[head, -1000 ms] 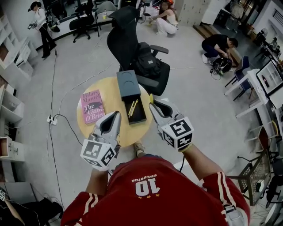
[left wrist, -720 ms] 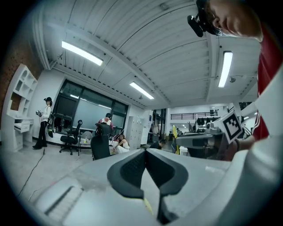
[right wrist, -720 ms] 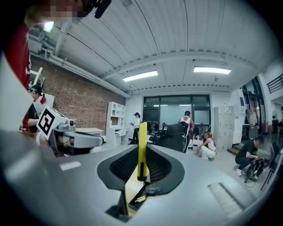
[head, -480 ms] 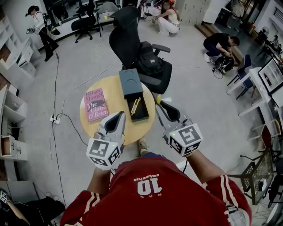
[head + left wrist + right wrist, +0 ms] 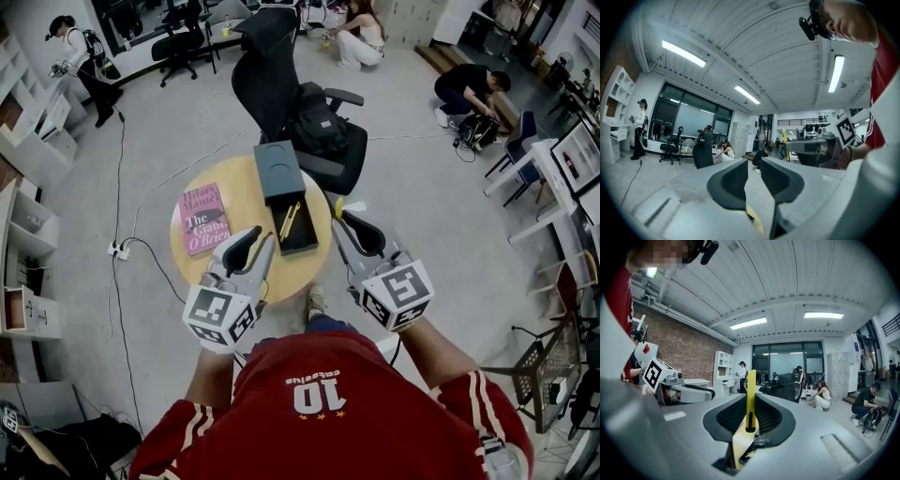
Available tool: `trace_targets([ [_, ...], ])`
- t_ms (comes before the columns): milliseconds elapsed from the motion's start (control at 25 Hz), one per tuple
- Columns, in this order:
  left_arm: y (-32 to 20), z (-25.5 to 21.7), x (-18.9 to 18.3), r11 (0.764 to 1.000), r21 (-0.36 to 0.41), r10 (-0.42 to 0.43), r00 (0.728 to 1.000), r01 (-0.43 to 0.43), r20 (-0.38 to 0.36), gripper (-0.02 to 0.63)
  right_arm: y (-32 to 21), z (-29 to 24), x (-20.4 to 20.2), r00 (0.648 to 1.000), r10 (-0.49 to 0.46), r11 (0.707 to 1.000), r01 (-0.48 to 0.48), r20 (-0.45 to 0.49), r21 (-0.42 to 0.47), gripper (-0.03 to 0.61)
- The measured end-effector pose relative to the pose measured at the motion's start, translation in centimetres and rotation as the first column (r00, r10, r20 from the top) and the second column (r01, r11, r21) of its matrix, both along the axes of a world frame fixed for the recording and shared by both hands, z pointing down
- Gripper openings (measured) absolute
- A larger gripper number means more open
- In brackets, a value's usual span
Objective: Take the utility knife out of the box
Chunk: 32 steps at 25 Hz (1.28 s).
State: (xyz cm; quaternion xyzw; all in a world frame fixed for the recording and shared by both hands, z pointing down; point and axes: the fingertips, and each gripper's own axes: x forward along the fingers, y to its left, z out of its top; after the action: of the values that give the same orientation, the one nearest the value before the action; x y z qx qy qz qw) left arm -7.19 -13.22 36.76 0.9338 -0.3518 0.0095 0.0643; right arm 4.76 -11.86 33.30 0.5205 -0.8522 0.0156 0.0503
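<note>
A dark box (image 5: 278,171) lies on the round wooden table (image 5: 225,272), its black tray (image 5: 302,242) pulled out toward me, with slim yellow tools (image 5: 287,221) still in it. My right gripper (image 5: 340,221) hovers just right of the tray, off the table's edge. It is shut on a yellow utility knife (image 5: 750,390), which stands upright between the pads; its end shows in the head view too (image 5: 355,205). My left gripper (image 5: 254,236) is over the table's near edge, left of the tray. Its jaws have just been opening, with nothing between the pads (image 5: 736,176).
A pink book (image 5: 202,217) lies on the table's left side. Behind the table stands a black office chair (image 5: 281,84) with a backpack (image 5: 319,127). Cables and a power strip (image 5: 114,249) run across the floor at left. People work at the room's far edges.
The left gripper's jaws have spread apart. The right gripper, with the yellow knife in it, drew slightly away from the tray, then stayed put.
</note>
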Motion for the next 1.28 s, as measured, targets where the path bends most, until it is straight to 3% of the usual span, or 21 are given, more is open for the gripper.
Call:
trace_targets([
  [320, -1.4, 0.9, 2.4, 0.997, -0.017, 0.075, 0.997, -0.075, 0.012, 0.178, -0.9, 0.0, 1.3, 1.000, 0.012, 1.000, -0.012, 0.004, 0.001, 0.051],
  [440, -2.5, 1.8, 3.3, 0.996, -0.035, 0.081, 0.996, -0.080, 0.032, 0.179, -1.5, 0.2, 2.3, 1.000, 0.025, 1.000, -0.025, 0.010, -0.005, 0.051],
  [680, -5.8, 6.2, 5.0, 0.988, -0.137, 0.084, 0.995, -0.077, 0.047, 0.179, -3.2, 1.1, 4.0, 0.999, 0.050, 0.999, -0.049, 0.021, -0.019, 0.051],
  [960, -9.5, 11.9, 7.2, 0.974, -0.215, 0.096, 0.985, -0.065, 0.141, 0.179, -5.1, 2.5, 5.9, 0.997, 0.063, 0.997, -0.061, 0.045, -0.046, 0.051],
  [1280, -12.5, 20.4, 8.6, 0.946, -0.319, 0.147, 0.948, -0.052, 0.283, 0.179, -7.7, 4.8, 7.5, 0.997, 0.062, 0.994, -0.056, 0.056, -0.097, 0.051],
])
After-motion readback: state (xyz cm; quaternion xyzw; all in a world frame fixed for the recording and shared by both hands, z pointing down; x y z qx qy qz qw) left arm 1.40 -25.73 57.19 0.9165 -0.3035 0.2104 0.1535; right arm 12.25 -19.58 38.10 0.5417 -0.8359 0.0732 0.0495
